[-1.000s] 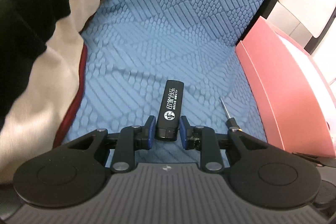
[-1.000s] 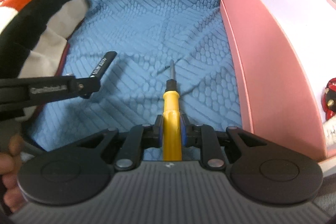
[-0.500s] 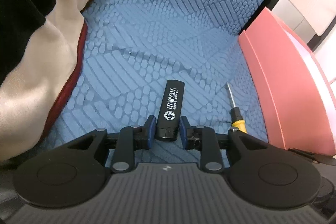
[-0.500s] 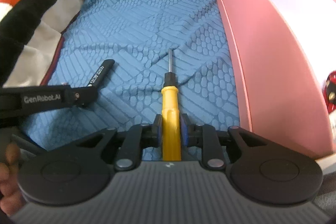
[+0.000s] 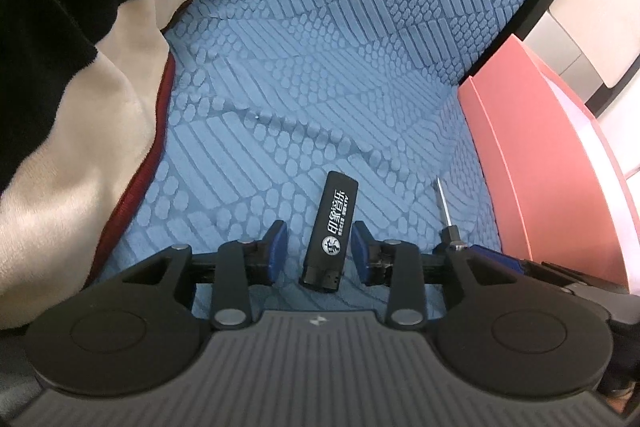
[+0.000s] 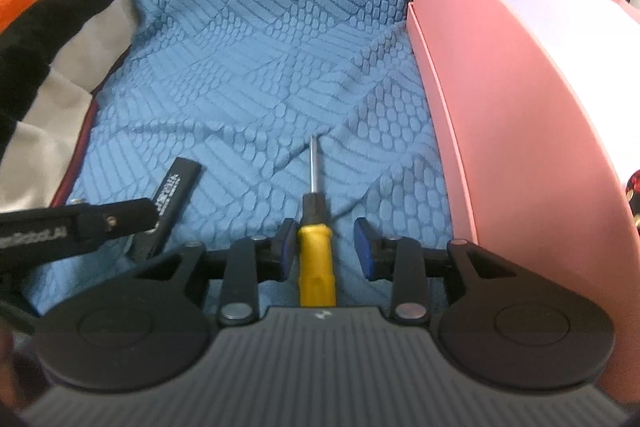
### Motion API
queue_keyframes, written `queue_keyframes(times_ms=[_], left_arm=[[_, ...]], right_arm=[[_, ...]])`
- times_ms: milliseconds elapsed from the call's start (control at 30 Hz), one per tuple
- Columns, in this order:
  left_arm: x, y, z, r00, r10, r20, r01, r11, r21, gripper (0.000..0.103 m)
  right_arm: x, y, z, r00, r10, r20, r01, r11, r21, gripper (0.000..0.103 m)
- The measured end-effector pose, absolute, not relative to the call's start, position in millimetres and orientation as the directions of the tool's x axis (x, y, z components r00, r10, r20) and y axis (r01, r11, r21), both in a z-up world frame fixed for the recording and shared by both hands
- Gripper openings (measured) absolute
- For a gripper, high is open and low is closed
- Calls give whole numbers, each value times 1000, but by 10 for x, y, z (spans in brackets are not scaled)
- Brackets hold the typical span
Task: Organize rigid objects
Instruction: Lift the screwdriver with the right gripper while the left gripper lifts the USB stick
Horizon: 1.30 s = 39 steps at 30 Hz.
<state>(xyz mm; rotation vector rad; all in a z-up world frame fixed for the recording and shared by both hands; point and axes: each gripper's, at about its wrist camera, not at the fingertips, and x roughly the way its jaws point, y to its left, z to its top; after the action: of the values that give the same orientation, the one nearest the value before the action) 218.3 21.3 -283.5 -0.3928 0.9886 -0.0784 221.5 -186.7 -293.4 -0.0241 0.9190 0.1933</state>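
Both jaws are opening — left hand-held gripper [image 5: 318, 247] frees the black lighter [image 5: 331, 230], right hand-held gripper [image 6: 326, 247] the yellow screwdriver [image 6: 316, 259] — which may roll on rumpled blue fabric [image 6: 260, 87].

You see a blue textured cloth [image 5: 328, 75] spread underneath, and at its left edge a bunched blanket [image 5: 60, 75] in black and cream with a dark red border.
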Motion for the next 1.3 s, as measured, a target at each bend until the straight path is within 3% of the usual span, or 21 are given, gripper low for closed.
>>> queue_keyframes(times_ms=[67,167,333,633,933,1300], left_arm=[[2189,220,-2834,557,-243,-794,-115,924,-364,41],[2182,214,-2847,559,-245,-792,-113,924,-365,41],[2200,174,-2879,556,-235,-797,-101,933,-346,41],[2213,108,-2902,573,-202,-795,-74,952,-296,41],[2248,-47,-2871,586,-243,-773,10,956,-292,41],[2313,-187,-2918,588,-183,-788,48,980,-192,39]], right_arm=[[2253,-1841,-2942,593,152,-791,-182,982,53,35],[2281,-1874,-2932,584,173,-793,-193,979,71,22],[2333,-1932,-2912,569,197,-798,-181,977,112,22],[2293,-1881,-2925,581,200,-789,-252,966,59,22],[2268,-1948,-2915,571,226,-789,-246,964,98,22],[2183,-2020,-2874,570,232,-788,-236,965,114,26]])
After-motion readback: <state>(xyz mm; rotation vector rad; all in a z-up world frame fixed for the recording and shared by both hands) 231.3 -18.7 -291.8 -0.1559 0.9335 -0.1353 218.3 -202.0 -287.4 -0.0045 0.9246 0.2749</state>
